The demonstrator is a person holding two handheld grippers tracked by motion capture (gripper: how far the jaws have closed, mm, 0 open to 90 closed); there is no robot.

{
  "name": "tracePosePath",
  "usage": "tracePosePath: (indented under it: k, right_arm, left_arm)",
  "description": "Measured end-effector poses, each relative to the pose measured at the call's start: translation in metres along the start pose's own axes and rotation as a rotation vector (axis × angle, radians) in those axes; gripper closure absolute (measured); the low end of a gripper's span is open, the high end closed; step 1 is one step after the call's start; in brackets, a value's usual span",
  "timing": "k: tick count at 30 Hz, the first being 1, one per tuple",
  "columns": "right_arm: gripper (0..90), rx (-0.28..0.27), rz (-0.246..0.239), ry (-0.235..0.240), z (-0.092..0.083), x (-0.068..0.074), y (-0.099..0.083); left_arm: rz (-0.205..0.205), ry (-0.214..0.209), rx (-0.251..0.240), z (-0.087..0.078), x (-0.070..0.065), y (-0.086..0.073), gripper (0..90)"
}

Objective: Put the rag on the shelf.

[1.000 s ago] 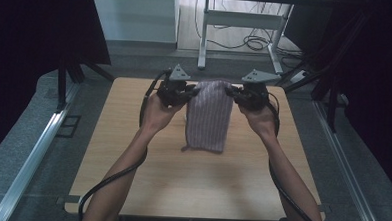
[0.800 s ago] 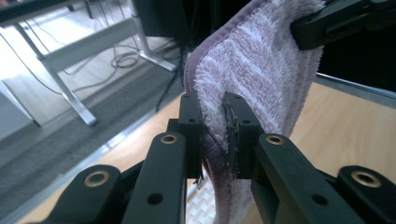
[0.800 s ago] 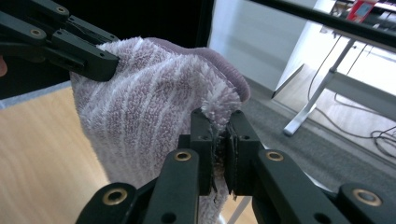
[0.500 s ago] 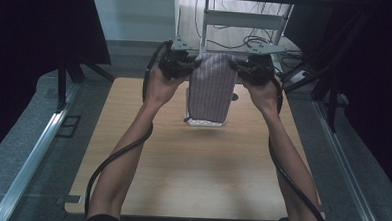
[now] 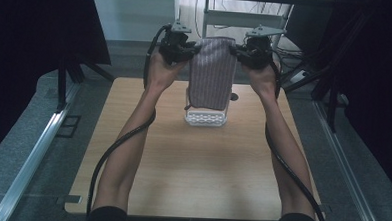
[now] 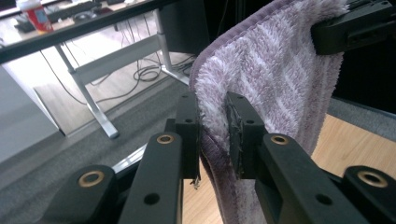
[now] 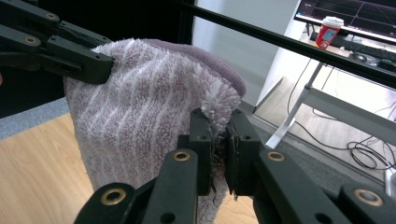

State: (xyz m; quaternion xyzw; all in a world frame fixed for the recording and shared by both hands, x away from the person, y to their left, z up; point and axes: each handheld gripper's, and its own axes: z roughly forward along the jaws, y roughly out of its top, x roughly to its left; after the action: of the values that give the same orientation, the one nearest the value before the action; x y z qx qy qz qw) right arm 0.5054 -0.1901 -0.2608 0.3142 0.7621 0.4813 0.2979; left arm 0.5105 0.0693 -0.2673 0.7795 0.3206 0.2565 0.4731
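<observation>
Both tongs are pinching the towel (image 5: 213,71): the left tongs (image 5: 192,49) clamp one top corner, the right tongs (image 5: 235,50) the other, pads pressed into the pile. Between them the purple striped cloth hangs in the air above the far end of the tabletop (image 5: 191,180), its top edge stretched level, its long axis running straight down. Directly beneath its lower hem sits a white perforated basket (image 5: 206,117). Lifting looks done; I judge lowering the towel into that basket, or laying it flat, remains.
</observation>
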Motion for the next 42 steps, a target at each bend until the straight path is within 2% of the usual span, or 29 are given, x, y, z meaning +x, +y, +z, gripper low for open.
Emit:
tracePosePath:
  k: [7, 9, 11, 14, 16, 20, 22, 23, 29, 30, 32, 34, 37, 39, 40, 42]
  right_arm:
    - [81.8, 0.026, 0.04, -0.012, 0.022, -0.011, 0.003]
    - [81.7, 0.031, 0.044, -0.015, 0.025, -0.013, 0.002]
    - [81.6, 0.04, 0.061, -0.02, 0.035, -0.017, 0.0]
    - [81.6, 0.043, 0.069, -0.022, 0.041, -0.02, -0.003]
    - [81.6, 0.06, 0.075, -0.029, 0.051, -0.023, -0.008]
    - [81.5, 0.087, 0.084, -0.037, 0.063, -0.025, -0.015]
    - [81.5, 0.105, 0.08, -0.039, 0.07, -0.026, -0.02]
    - [81.5, 0.105, 0.08, -0.039, 0.07, -0.026, -0.02]
    - [80.9, 0.168, 0.082, -0.047, 0.087, -0.028, -0.036]
    - [80.9, 0.168, 0.082, -0.047, 0.087, -0.028, -0.036]
    - [71.4, 0.207, 0.093, -0.041, 0.092, -0.029, -0.042]
    - [67.4, 0.219, 0.096, -0.033, 0.092, -0.03, -0.045]
    - [63.1, 0.226, 0.094, -0.019, 0.091, -0.03, -0.05]
    - [60.8, 0.221, 0.101, -0.002, 0.088, -0.029, -0.053]
    - [59.1, 0.223, 0.101, 0.008, 0.087, -0.029, -0.055]
    - [57.5, 0.222, 0.11, 0.021, 0.087, -0.028, -0.056]
  left_arm:
    - [-0.063, 0.009, 0.007, 0.022, 0.017, -0.002, 75.2]
    - [-0.067, 0.012, 0.008, 0.025, 0.019, -0.003, 74.8]
    - [-0.085, 0.025, -0.004, 0.035, 0.023, -0.007, 74.4]
    - [-0.085, 0.041, -0.001, 0.042, 0.026, -0.011, 74.0]
    - [-0.089, 0.057, 0.006, 0.049, 0.028, -0.014, 73.7]
    - [-0.07, 0.107, 0.039, 0.065, 0.029, -0.023, 73.4]
    - [-0.073, 0.109, 0.047, 0.068, 0.03, -0.026, 73.2]
    - [-0.088, 0.115, 0.056, 0.072, 0.03, -0.028, 73.2]
    - [-0.067, 0.152, 0.153, 0.094, 0.028, -0.044, 69.0]
    - [-0.067, 0.152, 0.153, 0.094, 0.028, -0.044, 64.6]
    - [-0.065, 0.18, 0.195, 0.098, 0.027, -0.048, 55.8]
    - [-0.073, 0.175, 0.194, 0.098, 0.027, -0.049, 48.2]
    - [-0.077, 0.172, 0.165, 0.092, 0.024, -0.048, 43.1]
    - [-0.092, 0.146, 0.138, 0.085, 0.022, -0.046, 40.1]
    - [-0.092, 0.146, 0.138, 0.085, 0.022, -0.046, 38.9]
    - [-0.099, 0.115, 0.128, 0.08, 0.02, -0.045, 37.2]
